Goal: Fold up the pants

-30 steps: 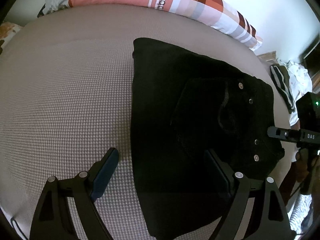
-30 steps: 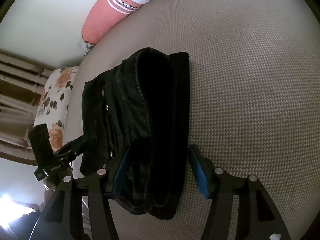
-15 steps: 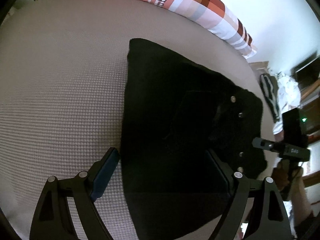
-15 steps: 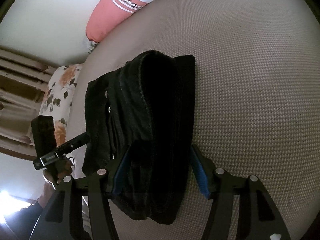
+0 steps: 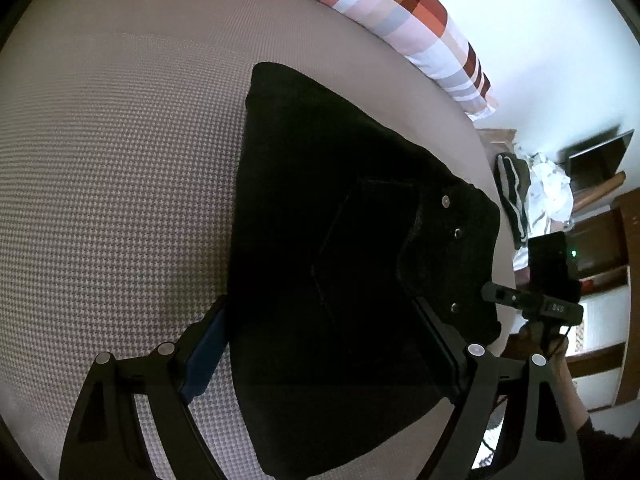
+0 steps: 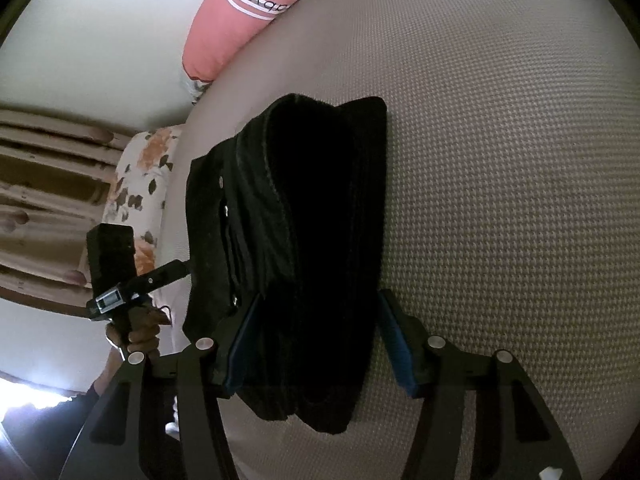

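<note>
We have the folded pants (image 5: 344,264) lying lengthwise between both open jaws on the bed (image 5: 112,152), right gripper (image 6: 320,340) straddling tighter than left gripper (image 5: 320,344)

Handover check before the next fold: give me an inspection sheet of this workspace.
Surface: bed, houndstooth cover, smooth.
Job's things: black pants, folded into a thick bundle near the bed's edge.
Clutter: striped pillow at the far edge; floral cushion beside the bed.
Grippers: left gripper open, straddling the pants; right gripper astride the bundle, grip unclear.
Cables: nothing seen.
Surroundings: white wall; clothes heap beyond the bed.
</note>
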A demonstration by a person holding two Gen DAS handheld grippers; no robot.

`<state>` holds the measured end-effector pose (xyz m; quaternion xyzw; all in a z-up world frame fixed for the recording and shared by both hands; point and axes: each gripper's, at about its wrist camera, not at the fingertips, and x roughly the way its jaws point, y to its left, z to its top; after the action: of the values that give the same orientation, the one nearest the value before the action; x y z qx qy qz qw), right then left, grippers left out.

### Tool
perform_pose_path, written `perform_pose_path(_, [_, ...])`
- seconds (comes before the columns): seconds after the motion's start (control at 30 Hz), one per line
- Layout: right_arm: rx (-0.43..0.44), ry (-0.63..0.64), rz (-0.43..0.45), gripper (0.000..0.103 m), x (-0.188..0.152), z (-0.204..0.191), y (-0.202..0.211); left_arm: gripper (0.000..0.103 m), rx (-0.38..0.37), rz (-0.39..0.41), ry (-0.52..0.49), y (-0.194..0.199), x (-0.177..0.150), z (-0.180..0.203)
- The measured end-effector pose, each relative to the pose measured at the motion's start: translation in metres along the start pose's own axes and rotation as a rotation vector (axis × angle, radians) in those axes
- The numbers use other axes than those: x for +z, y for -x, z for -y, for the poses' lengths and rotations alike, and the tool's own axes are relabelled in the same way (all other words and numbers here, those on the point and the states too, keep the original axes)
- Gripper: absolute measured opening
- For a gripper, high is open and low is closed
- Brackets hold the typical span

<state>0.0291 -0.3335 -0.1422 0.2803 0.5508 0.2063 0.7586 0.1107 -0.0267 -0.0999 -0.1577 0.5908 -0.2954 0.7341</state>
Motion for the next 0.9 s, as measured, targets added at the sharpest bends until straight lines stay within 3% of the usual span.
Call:
perform_pose_path(0.23, [0.043, -0.009, 0.005, 0.050, 0.008, 0.006, -0.003, 0.078, -0.023, 0.015, 0.013, -0.001, 0.006, -0.003])
perform_pose_path(0.4, [0.065, -0.008, -0.001, 0.042, 0.011, 0.006, -0.008, 0.050, -0.007, 0.029, 0.002, -0.002, 0.010, -0.008])
perform_pose_path(0.47, [0.083, -0.011, -0.005, 0.041, 0.013, 0.008, -0.010, 0.046, -0.026, 0.027, 0.016, -0.002, 0.013, -0.013])
perform_pose_path(0.9, [0.104, -0.018, -0.016, 0.040, 0.013, 0.013, -0.008, 0.045, -0.197, -0.057, 0.102, 0.001, 0.018, -0.043])
